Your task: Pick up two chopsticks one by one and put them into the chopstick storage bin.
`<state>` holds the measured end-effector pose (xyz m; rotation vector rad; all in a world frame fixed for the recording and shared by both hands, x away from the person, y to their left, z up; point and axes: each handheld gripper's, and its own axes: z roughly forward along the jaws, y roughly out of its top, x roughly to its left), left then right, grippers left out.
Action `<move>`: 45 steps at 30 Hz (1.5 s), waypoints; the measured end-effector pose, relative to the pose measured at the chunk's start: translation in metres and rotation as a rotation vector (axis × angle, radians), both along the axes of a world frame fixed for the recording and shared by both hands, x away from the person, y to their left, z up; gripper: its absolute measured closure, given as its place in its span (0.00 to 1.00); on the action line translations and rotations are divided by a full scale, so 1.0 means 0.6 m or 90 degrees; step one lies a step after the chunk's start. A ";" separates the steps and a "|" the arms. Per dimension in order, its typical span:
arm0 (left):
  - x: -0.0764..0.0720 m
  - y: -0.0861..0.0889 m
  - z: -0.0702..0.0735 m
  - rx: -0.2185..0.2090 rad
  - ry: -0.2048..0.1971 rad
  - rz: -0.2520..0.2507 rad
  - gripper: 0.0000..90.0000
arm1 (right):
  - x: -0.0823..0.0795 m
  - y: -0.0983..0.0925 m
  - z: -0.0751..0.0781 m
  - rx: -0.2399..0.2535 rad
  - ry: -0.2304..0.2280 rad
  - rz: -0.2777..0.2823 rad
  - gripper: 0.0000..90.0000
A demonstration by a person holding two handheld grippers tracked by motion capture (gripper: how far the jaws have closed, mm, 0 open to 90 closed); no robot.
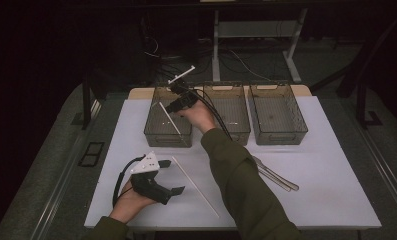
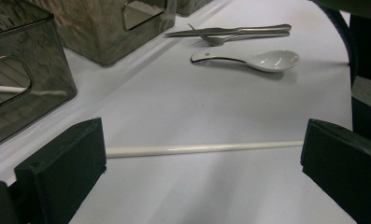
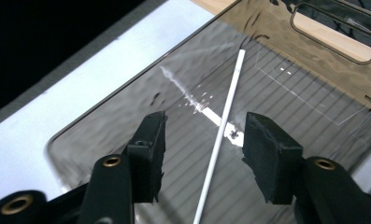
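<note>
Three bins stand in a row at the table's (image 1: 336, 200) far side. Taking the left bin (image 1: 153, 131) as landmark: one chopstick (image 1: 169, 118) lies inside it, another chopstick (image 1: 195, 186) lies on the table in front of it, and the cutlery (image 1: 276, 176) lies to its front right.

Lab-like workspace, white-covered table (image 1: 306, 165), cable tangle (image 1: 186, 57) on floor, dark surroundings

Bins (image 1: 167, 120) were smoky translucent plastic, walls rippled, floors ribbed. Both chopsticks, one in the bin (image 3: 225, 121) and one on the tabletop (image 2: 197, 148), looked smooth, glossy white plastic. Spoon (image 2: 262, 59) was glazed white ceramic. Fork and knife (image 2: 230, 31) were polished metal. Tabletop (image 1: 326, 180) cover was matt white; tool pads (image 3: 269, 158) were matt black.
</note>
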<state>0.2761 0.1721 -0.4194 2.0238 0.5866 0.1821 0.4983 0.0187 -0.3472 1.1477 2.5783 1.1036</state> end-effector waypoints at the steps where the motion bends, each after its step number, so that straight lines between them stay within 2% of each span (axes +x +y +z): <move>1: 0.000 0.000 0.000 0.000 -0.001 0.000 0.00 | -0.010 -0.014 0.005 0.002 -0.005 0.012 0.51; 6: 0.000 0.000 0.000 0.003 0.000 0.004 0.00 | -0.034 -0.045 0.013 0.018 -0.012 0.034 0.49; 8: 0.000 0.000 0.000 0.006 -0.001 0.003 0.00 | -0.054 -0.069 0.017 0.023 -0.018 0.045 0.47; 9: 0.000 0.000 -0.001 0.007 -0.001 0.003 0.00 | -0.054 -0.069 0.017 0.023 -0.018 0.045 0.47; 11: 0.000 0.000 -0.001 0.007 -0.002 0.005 0.00 | -0.074 -0.091 0.018 0.024 -0.030 0.051 0.44; 14: 0.000 0.000 -0.002 0.010 0.000 0.007 0.00 | -0.085 -0.105 0.018 0.032 -0.029 0.054 0.42; 18: 0.000 0.000 -0.002 0.013 -0.002 0.009 0.00 | -0.113 -0.135 0.014 0.036 -0.042 0.071 0.44; 19: -0.001 0.000 -0.002 0.013 0.002 0.010 0.00 | -0.113 -0.135 0.014 0.036 -0.042 0.071 0.44; 25: -0.002 0.000 -0.003 0.017 0.003 0.009 0.00 | -0.151 -0.166 0.015 0.046 -0.053 0.081 0.45; 26: -0.002 0.000 -0.003 0.012 0.003 0.013 0.00 | -0.159 -0.170 0.015 0.049 -0.054 0.086 0.48; 27: -0.001 0.001 -0.003 0.020 0.000 0.008 0.00 | -0.174 -0.176 0.012 0.054 -0.053 0.100 0.49; 28: -0.002 0.000 -0.004 0.014 0.000 0.012 0.00 | -0.174 -0.176 0.012 0.054 -0.053 0.100 0.49; 30: -0.002 0.000 -0.004 0.017 0.001 0.011 0.00 | -0.195 -0.183 0.004 0.044 -0.056 0.101 0.51; 34: -0.002 0.000 -0.004 0.014 0.001 0.018 0.00 | -0.215 -0.190 -0.009 0.025 -0.066 0.097 0.56; 38: 0.001 0.000 -0.004 0.021 0.000 0.012 0.00 | -0.249 -0.200 -0.035 0.014 -0.047 0.105 0.68; 42: 0.001 0.000 -0.005 0.023 0.002 0.012 0.00 | -0.270 -0.200 -0.048 0.007 -0.026 0.112 0.68; 43: 0.001 0.001 -0.005 0.023 0.001 0.012 0.00 | -0.285 -0.198 -0.057 -0.001 -0.023 0.123 0.68; 45: 0.000 0.000 -0.005 0.022 0.000 0.013 0.00 | -0.291 -0.196 -0.062 -0.008 -0.021 0.127 0.68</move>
